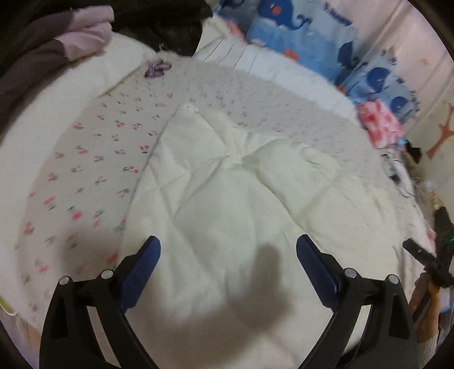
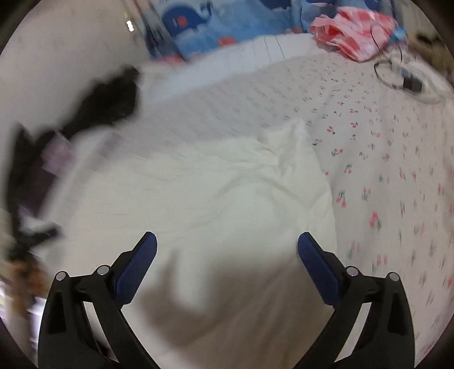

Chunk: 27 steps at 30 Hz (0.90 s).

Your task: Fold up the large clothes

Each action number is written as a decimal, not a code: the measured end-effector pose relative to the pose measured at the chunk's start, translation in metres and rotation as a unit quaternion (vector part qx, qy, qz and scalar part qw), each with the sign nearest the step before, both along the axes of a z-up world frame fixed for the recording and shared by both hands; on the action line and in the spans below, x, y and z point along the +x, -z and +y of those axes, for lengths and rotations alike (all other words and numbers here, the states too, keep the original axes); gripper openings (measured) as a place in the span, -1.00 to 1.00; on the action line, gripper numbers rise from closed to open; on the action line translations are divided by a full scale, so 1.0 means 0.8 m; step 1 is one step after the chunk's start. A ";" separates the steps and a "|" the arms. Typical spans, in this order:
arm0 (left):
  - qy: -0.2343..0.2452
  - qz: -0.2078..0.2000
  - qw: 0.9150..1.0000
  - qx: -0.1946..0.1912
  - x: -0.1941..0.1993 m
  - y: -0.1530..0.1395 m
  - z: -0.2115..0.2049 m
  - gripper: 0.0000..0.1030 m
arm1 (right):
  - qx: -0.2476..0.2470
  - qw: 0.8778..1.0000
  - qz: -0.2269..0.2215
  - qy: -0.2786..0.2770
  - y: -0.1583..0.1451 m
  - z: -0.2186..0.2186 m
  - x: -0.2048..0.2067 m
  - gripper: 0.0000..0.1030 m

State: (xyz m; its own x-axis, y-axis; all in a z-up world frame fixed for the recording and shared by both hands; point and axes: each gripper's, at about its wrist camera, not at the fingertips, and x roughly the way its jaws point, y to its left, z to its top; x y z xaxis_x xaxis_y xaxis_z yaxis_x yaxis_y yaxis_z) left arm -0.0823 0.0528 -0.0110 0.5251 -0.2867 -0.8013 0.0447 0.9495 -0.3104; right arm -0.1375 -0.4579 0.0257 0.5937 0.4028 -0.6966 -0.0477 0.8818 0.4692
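Bed sheet with small cherry print (image 1: 93, 159) covers the whole work surface; all positions below are given relative to it. White garment (image 1: 227, 198), wrinkled, with a raised crease running through its middle, lies spread flat on the cherry-print sheet and takes up the centre of both wrist views; its far pointed corner (image 2: 295, 127) ends on the sheet, with bare printed sheet beyond and to one side of it. Blue whale-print fabric (image 1: 298, 25) sits along the far edge of the sheet. Pink checked cloth (image 2: 354, 34), bunched, lies at the far corner of the sheet beside the whale print. Dark and lilac clothes (image 1: 71, 37) are piled at the far left edge of the sheet in the left view. Left gripper (image 1: 228, 255): jaws spread wide, blue pads well apart, nothing between them; the white garment lies below and ahead of the pads, and whether the tips touch it cannot be told. A shadow falls on the cloth between the fingers. Right gripper (image 2: 227, 249): jaws likewise spread wide, holding nothing; the white garment fills the gap under and ahead of its pads, with the garment's side edge running just outside the right-hand finger (image 2: 315, 261). Right view is motion-blurred at its left side.
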 end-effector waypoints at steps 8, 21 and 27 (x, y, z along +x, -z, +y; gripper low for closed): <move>-0.044 0.063 0.991 -0.107 -0.098 0.029 0.082 0.81 | 0.192 0.976 0.089 0.047 0.047 -0.080 -0.145 0.86; -0.068 0.112 0.976 -0.171 -0.101 0.069 0.051 0.84 | 0.309 0.945 0.081 0.070 0.092 -0.060 -0.097 0.74; -0.088 0.126 0.974 -0.167 -0.100 0.079 0.049 0.85 | 0.298 0.951 0.049 0.063 0.073 -0.071 -0.119 0.44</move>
State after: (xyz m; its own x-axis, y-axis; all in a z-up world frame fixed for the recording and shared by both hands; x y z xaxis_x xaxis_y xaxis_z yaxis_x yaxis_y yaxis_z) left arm -0.1627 0.0916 -0.0742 0.3888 -0.4765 -0.7885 -0.2274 0.7797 -0.5833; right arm -0.2325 -0.5145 -0.0329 0.6065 0.6746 -0.4209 0.1103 0.4528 0.8848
